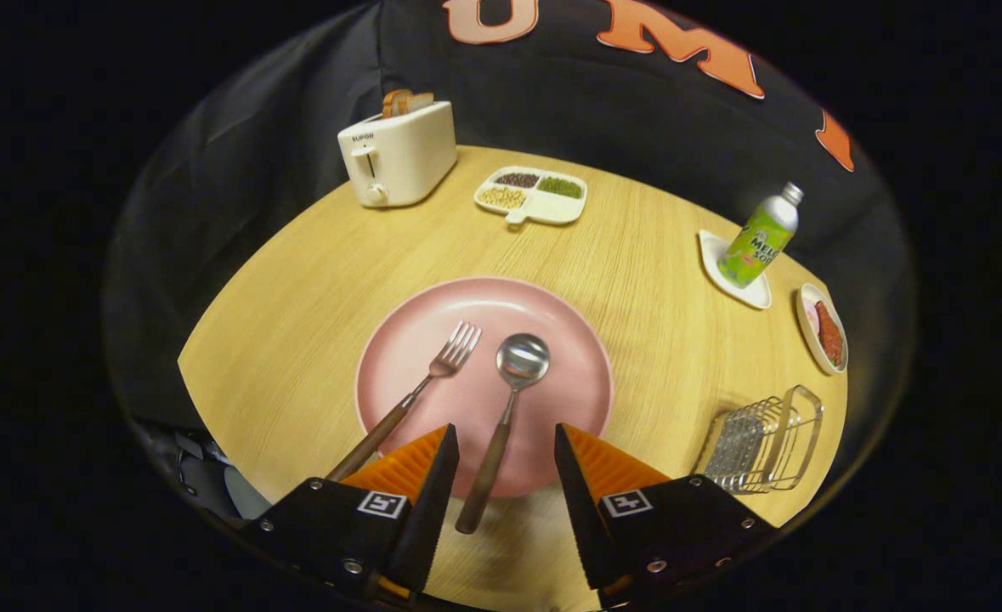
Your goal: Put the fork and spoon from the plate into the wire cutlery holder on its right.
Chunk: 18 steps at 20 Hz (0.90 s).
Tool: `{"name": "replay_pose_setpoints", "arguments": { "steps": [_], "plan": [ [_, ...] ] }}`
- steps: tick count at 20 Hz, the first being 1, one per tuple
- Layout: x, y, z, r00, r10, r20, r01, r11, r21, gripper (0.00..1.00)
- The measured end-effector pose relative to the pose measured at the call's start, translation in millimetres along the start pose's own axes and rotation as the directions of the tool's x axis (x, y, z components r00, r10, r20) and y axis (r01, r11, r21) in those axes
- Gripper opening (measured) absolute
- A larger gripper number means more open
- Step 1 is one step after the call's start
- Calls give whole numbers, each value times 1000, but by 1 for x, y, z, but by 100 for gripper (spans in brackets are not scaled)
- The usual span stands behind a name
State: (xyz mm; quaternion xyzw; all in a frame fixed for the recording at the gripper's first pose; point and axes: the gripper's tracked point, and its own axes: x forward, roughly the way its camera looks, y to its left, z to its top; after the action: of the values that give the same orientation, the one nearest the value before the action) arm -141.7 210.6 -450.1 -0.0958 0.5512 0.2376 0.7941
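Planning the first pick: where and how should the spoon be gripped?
Grip the spoon by its wooden handle, coming straight down from above. The handle overhangs the plate rim between the open gripper fingers, so they can close across its thin sides.

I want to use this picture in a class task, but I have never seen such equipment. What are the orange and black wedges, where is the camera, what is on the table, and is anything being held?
The wedges are the two fingers of a hand-held gripper; a person carries it, and the camera rides on it, looking forward along the fingers. They stand open and hold nothing. The spoon's wooden handle lies between them, untouched. Beside it on the pink plate lies the fork. To the right stands the wire cutlery holder. Farther off on the wooden table are a toaster, a divided dish, a bottle and a small plate of food.
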Motion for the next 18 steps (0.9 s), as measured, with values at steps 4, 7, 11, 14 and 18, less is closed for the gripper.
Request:
{"name": "replay_pose_setpoints", "arguments": {
  "steps": [4, 7, 11, 14, 18],
  "plan": [
    [17, 4, -13, 996, -3, -89, 6, 1000, 27, 56],
    [23, 2, -14, 995, -32, -94, 33, 999, 12, 50],
    [25, 5, -15, 994, -17, -108, 22, 998, 52, 26],
    [27, 5, -16, 995, 0, -102, 8, 997, 76, 12],
    [22, 2, -11, 998, 12, -69, -5, 995, 99, 7]
  ]
}}
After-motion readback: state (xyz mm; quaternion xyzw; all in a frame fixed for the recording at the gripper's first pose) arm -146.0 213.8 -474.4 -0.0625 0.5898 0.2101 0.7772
